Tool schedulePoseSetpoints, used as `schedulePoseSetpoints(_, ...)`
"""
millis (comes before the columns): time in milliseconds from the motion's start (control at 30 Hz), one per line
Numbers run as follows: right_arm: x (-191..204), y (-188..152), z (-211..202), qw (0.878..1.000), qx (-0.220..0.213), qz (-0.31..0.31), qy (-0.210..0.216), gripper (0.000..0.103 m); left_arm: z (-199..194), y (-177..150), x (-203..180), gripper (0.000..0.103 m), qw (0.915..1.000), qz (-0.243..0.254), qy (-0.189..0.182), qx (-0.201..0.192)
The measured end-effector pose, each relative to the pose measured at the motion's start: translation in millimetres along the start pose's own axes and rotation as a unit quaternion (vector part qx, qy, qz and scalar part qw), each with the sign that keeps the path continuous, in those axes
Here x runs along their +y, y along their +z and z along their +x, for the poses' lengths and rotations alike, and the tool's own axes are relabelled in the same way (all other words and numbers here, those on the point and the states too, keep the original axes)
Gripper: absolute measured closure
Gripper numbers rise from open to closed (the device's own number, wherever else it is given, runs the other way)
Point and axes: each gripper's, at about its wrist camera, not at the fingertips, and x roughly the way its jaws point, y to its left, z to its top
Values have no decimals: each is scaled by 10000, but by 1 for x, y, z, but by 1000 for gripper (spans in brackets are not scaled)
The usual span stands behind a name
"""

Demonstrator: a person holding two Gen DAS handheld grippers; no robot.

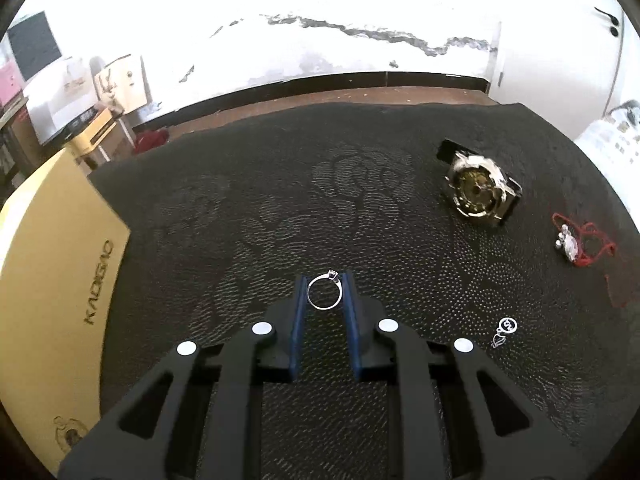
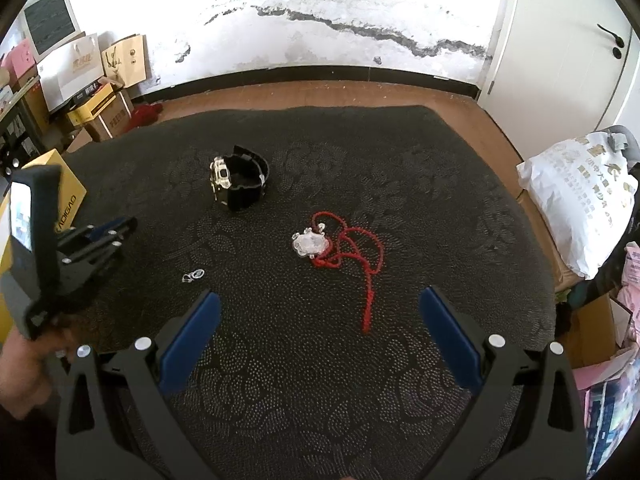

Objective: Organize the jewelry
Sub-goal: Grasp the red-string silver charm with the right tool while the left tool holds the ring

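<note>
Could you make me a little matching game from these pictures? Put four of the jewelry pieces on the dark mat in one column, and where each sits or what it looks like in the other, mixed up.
Things:
1. ring
2. watch
3. red cord necklace
4. small silver earring

Descriptions:
A. loose loops with a clear pendant
B. between the blue pads of the left hand-held gripper
C. alone on the mat, to the right of that gripper in its view
D. gold dial, black strap

Pairs: 1-B, 2-D, 3-A, 4-C
</note>
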Motion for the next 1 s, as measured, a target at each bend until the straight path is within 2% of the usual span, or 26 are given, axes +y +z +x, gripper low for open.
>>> schedulePoseSetpoints(200, -5, 1, 46, 9995, 325, 23, 20, 7, -16, 8, 5, 85, 10000, 5, 57, 56)
schedulePoseSetpoints(367, -10, 1, 87, 9980, 616, 139, -55, 7, -23, 14, 1, 85, 9999, 15, -138, 48)
schedulePoseSetpoints(567, 2, 14, 103, 9992, 312, 228, -107, 5, -27, 13, 4, 85, 9995, 13, -301, 61)
schedulePoseSetpoints(733, 4, 21, 106, 9988, 342, 321, -155, 7, -26, 13, 9, 85, 9995, -34, -288, 96)
schedulePoseSetpoints(767, 5, 23, 105, 9990, 320, 283, -125, 13, -26, 13, 10, 85, 9995, -44, -287, 105)
schedulePoseSetpoints(800, 6, 24, 103, 9992, 280, 251, -98, 25, -26, 13, 11, 85, 9995, -59, -289, 111)
schedulePoseSetpoints(933, 13, 27, 100, 9995, 254, 158, -31, 44, -25, 14, 11, 85, 9995, -52, -297, 113)
schedulePoseSetpoints(1000, 14, 27, 99, 9996, 245, 112, 14, 58, -26, 13, 11, 85, 9995, -36, -303, 119)
